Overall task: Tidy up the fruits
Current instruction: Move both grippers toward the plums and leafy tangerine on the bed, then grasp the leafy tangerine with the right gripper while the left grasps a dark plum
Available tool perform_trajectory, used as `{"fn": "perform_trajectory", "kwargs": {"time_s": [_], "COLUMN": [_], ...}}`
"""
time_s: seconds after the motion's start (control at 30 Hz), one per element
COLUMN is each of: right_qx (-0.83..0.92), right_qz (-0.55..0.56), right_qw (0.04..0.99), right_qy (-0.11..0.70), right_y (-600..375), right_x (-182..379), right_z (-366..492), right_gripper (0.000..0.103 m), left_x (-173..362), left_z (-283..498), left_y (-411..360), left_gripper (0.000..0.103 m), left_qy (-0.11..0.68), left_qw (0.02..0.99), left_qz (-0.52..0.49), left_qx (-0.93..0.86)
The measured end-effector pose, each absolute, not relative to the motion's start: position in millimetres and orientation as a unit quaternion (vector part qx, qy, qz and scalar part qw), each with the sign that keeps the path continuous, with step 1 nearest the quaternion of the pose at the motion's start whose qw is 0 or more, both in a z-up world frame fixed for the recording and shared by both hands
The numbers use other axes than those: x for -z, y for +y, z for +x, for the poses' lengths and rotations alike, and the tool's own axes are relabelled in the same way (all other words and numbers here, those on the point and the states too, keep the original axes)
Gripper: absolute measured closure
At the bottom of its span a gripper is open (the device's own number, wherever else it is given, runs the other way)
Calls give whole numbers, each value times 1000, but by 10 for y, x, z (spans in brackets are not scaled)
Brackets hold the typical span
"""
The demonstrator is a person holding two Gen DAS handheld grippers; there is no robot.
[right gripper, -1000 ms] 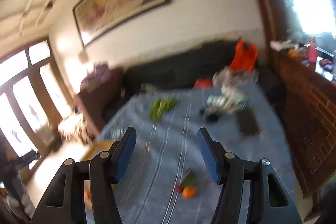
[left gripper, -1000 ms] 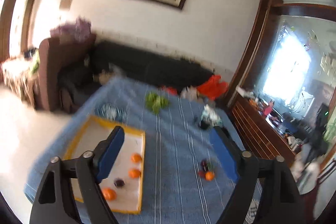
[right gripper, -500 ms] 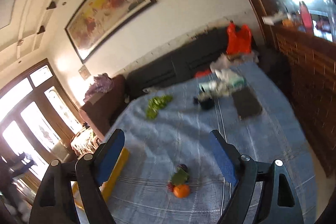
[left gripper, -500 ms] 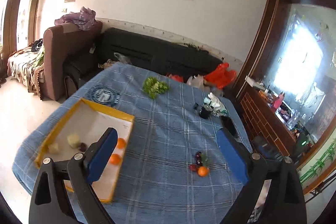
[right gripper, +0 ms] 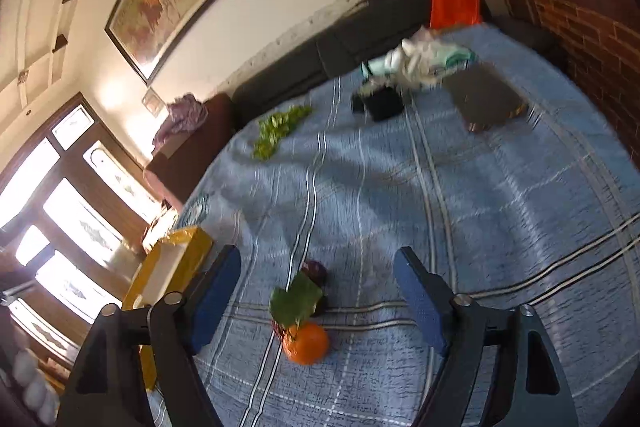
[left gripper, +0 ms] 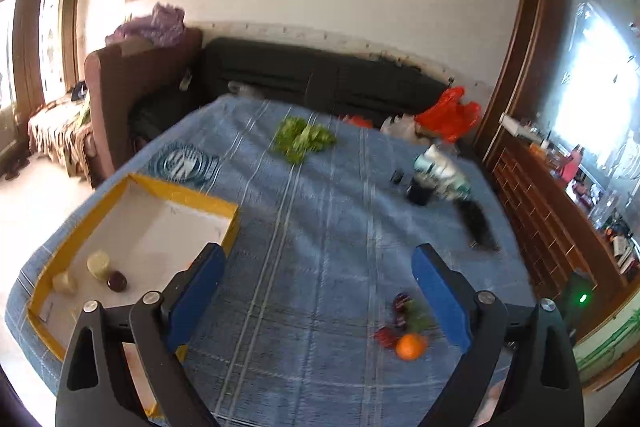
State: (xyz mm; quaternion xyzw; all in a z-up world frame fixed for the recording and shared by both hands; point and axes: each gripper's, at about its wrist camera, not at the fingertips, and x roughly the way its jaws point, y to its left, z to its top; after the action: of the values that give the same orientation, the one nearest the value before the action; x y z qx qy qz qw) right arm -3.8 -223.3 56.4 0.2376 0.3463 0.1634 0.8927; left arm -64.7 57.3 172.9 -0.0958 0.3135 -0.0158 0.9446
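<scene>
Two hand-held grippers hovered over a table draped in a blue striped cloth [left gripper: 320, 227], both with jaws spread wide and nothing between them. The right gripper [right gripper: 316, 267] was nearest a small cluster of fruit lying on the cloth: an orange [right gripper: 306, 343] at the front, a green leaf [right gripper: 296, 301] touching it from behind, and dark purple fruit [right gripper: 316, 271] just beyond the leaf. The cluster sat between the line of the right gripper's two blue fingers [right gripper: 418, 297], below them and untouched.

The left gripper [left gripper: 316, 263] looked across the same table, where the orange [left gripper: 410, 346] and its dark companions [left gripper: 400, 303] lay close to its right-side finger. To its left stood a yellow-rimmed tray [left gripper: 180, 193] with a white floor, holding two pale yellow pieces [left gripper: 98, 262] and one dark purple fruit [left gripper: 117, 281] near its front corner. A bunch of green grapes [left gripper: 304, 139] lay farther back on the cloth, well apart from the tray and the cluster.
</scene>
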Motion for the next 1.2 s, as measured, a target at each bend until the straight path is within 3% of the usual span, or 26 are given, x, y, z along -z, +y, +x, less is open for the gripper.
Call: {"fn": "perform_trajectory", "kwargs": {"time_s": [0.07, 0.43, 0.53, 0.6, 0.77, 0.93, 1.2], "right_qx": [-155, -59, -70, -104, -261, -195, -145], "right_qz": [219, 79, 55, 49, 106, 99, 94], "right_qw": [890, 866, 857, 855, 828, 873, 870], "right_qy": [369, 491, 507, 506, 484, 435, 462], "right_y": [-2141, -1313, -1150, -1036, -979, -1470, -1789], "right_x": [-510, -374, -330, -365, -656, -922, -461], "right_z": [16, 801, 859, 814, 441, 47, -170], "right_gripper": [42, 43, 55, 54, 53, 53, 54], "left_x": [-1543, -1245, -1226, -1220, -1236, -1183, -826], "left_z": [-604, -604, -645, -672, -821, -916, -651], "left_y": [774, 1770, 1945, 2022, 1932, 1643, 1145], "left_gripper": [14, 14, 14, 14, 14, 14, 14], "left_qy": [333, 337, 333, 335, 329, 339, 402], "left_qw": [936, 933, 938, 937, 937, 927, 899], "left_qz": [-110, -120, -93, -97, -103, -121, -107], "left_qx": [27, 46, 31, 39, 56, 102, 135]}}
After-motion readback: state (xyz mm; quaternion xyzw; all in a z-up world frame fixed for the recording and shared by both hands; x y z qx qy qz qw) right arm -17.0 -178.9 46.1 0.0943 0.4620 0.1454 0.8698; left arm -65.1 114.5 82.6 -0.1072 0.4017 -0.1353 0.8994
